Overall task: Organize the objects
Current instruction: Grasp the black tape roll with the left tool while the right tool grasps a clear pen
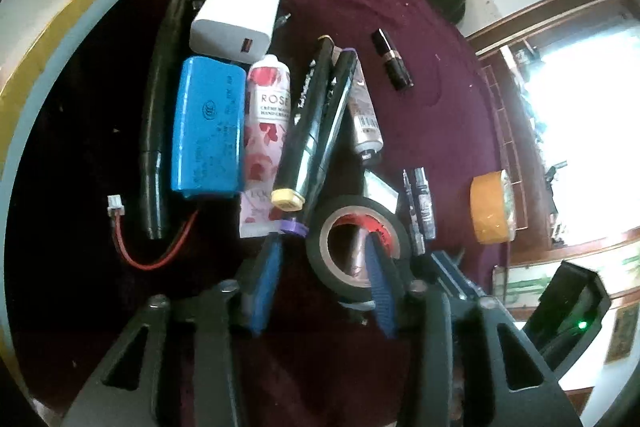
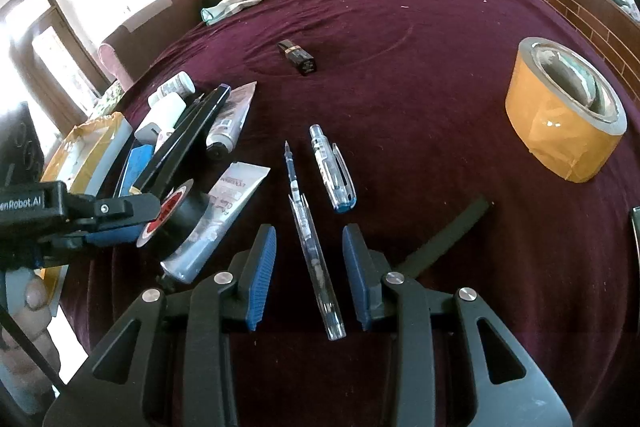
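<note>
A roll of black tape (image 1: pixel 358 247) with a red inner label is gripped through its wall by the left claw (image 1: pixel 324 279): one blue pad (image 1: pixel 380 283) is set inside the core, the other (image 1: pixel 266 283) outside the rim. The roll is held tilted at the near end of a row of sorted items, at about 6 o'clock from a pair of black markers (image 1: pixel 316 123). It sits partly over a silver tube (image 2: pixel 216 223), as seen from the right wrist. At 10 o'clock of the roll a rose hand cream tube (image 1: pixel 266 131) and a blue battery pack (image 1: pixel 210 127) are laid side by side, with a white charger (image 1: pixel 236 21) beyond them. All of it rests on a table covered in maroon cloth (image 2: pixel 400 67). The right claw (image 2: pixel 308 267) is held released, its pads on either side of a clear pen (image 2: pixel 316 251) without touching it. A brown tape roll (image 2: pixel 564 111) stands well apart at 2 o'clock. If let go while tilted, the black roll could roll or tip against the markers and disturb the row. The clear pen could be nudged aside by an uneven closing.
</note>
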`<action>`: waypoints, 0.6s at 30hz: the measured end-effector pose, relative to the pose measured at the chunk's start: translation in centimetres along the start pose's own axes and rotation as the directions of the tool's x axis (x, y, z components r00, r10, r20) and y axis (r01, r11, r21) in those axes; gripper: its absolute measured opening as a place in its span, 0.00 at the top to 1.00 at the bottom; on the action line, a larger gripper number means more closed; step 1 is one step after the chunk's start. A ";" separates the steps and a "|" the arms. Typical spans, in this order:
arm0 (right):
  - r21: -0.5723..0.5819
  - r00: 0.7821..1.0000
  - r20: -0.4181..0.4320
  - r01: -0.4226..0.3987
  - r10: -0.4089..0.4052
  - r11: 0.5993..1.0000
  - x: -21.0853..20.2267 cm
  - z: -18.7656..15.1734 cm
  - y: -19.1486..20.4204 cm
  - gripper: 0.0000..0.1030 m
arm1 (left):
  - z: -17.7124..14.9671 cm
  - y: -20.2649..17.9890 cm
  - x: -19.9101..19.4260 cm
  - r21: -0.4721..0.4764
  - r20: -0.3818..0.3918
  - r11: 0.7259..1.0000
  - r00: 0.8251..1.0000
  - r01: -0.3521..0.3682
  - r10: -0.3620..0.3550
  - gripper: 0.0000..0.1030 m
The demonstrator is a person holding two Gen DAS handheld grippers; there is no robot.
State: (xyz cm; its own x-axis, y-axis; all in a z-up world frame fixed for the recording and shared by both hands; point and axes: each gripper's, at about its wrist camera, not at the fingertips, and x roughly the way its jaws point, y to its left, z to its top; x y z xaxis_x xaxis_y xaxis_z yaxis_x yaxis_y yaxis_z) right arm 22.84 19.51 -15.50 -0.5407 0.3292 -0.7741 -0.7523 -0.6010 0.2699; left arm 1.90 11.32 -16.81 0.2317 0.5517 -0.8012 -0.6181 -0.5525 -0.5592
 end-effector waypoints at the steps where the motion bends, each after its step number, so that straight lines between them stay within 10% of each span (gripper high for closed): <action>1: -0.001 1.000 0.000 0.002 -0.002 1.000 0.0 0.0 0.0 0.69 | -0.2 -0.1 0.3 0.005 -0.015 1.000 1.000 -0.013 0.013 0.87; 9: -0.046 0.999 0.000 0.053 -0.053 0.997 0.2 -0.3 0.6 0.93 | -2.9 0.7 -2.1 0.117 -0.003 0.989 0.996 -0.089 0.090 0.90; 18: -0.088 0.998 0.001 0.060 -0.060 0.994 -0.5 -1.8 1.8 0.93 | -6.2 -1.8 -1.9 0.373 0.066 0.887 0.961 -0.274 0.269 0.88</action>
State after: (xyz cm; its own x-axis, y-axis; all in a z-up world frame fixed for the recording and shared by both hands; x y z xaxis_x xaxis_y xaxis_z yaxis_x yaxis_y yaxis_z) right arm 22.46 16.96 -15.62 -0.4948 0.3658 -0.7883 -0.7475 -0.6417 0.1714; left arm 7.18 7.41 -15.59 0.0062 0.4227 -0.9063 -0.8913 -0.4085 -0.1966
